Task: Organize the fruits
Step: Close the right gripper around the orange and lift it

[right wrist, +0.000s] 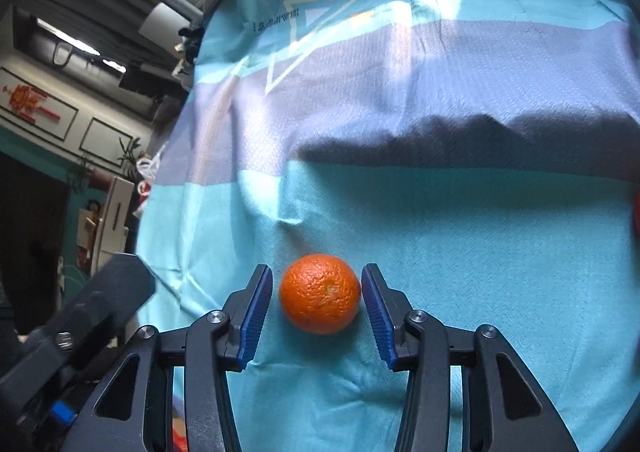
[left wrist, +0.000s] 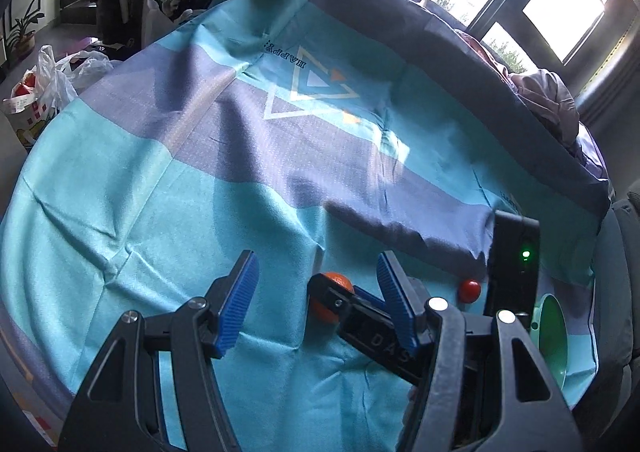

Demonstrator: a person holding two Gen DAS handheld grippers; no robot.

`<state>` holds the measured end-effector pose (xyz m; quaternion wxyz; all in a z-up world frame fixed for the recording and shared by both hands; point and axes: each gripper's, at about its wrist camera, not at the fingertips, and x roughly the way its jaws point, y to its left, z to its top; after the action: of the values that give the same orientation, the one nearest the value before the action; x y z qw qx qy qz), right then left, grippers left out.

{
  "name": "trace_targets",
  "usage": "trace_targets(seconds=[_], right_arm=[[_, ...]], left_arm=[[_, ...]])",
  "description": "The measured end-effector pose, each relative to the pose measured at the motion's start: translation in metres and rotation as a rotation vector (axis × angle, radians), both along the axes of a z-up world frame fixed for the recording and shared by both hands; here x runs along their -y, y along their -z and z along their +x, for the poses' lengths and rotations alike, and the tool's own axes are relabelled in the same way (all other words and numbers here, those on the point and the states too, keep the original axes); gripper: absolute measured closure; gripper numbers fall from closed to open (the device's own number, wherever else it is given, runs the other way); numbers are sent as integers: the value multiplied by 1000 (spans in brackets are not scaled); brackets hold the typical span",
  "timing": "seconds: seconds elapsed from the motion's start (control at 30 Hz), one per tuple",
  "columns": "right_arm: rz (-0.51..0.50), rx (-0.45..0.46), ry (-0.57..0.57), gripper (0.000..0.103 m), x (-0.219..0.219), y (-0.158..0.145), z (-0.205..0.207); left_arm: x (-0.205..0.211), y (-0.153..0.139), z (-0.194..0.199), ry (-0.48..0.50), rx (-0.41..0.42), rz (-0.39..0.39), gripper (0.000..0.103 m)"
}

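Note:
An orange lies on the blue-green tablecloth, between the blue pads of my right gripper. The jaws stand open around it, with a small gap on each side. In the left wrist view the same orange is partly hidden behind the right gripper's black body. A small red fruit lies on the cloth to its right, and a green bowl stands at the right edge. My left gripper is open and empty, low over the cloth to the left of the orange.
The cloth covers the whole table and is creased. White plastic bags sit off the far left edge. Crumpled fabric lies at the far right. Windows are behind the table.

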<state>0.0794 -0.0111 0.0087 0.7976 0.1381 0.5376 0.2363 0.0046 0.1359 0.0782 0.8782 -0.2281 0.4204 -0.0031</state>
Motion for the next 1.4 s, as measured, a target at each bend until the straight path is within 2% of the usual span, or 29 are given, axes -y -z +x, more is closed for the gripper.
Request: trace_targets(seconds=[0.2,0.3,0.37,0.43,0.57,0.7,0.83,0.93,1.03,1.23,1.4], right_arm=[[61,-14,11,59,11,3,-3],[28,7,20,59,18,-4,-10],[-37,47,32,59,24,-17,-19],[-152,71,55,59,32,-29,-30],[-324,114,125,59,60,-34,-53],[-374,66,137,59,81,-19,-61],[-352,68,105,59,86,-14,-59],[-334,90,102,59,89,-20,-60],[-280,123,116,59,104,-36,-69],[-162,218,213,56,140,-70,-86],[-62,199,234,56,153,-73,-87]], left_arm=[[5,2,2,16,-10,4,41],[9,2,2,29,-10,7,41],[13,2,1,41,-11,7,41],[19,3,2,57,-16,17,41],[31,7,4,85,-32,27,41],[46,10,6,117,-41,52,41],[58,16,6,157,-59,58,41],[61,19,7,209,-68,-16,41],[62,18,6,221,-72,-54,40],[72,19,3,245,-86,-70,36],[97,31,1,311,-137,-53,34]])
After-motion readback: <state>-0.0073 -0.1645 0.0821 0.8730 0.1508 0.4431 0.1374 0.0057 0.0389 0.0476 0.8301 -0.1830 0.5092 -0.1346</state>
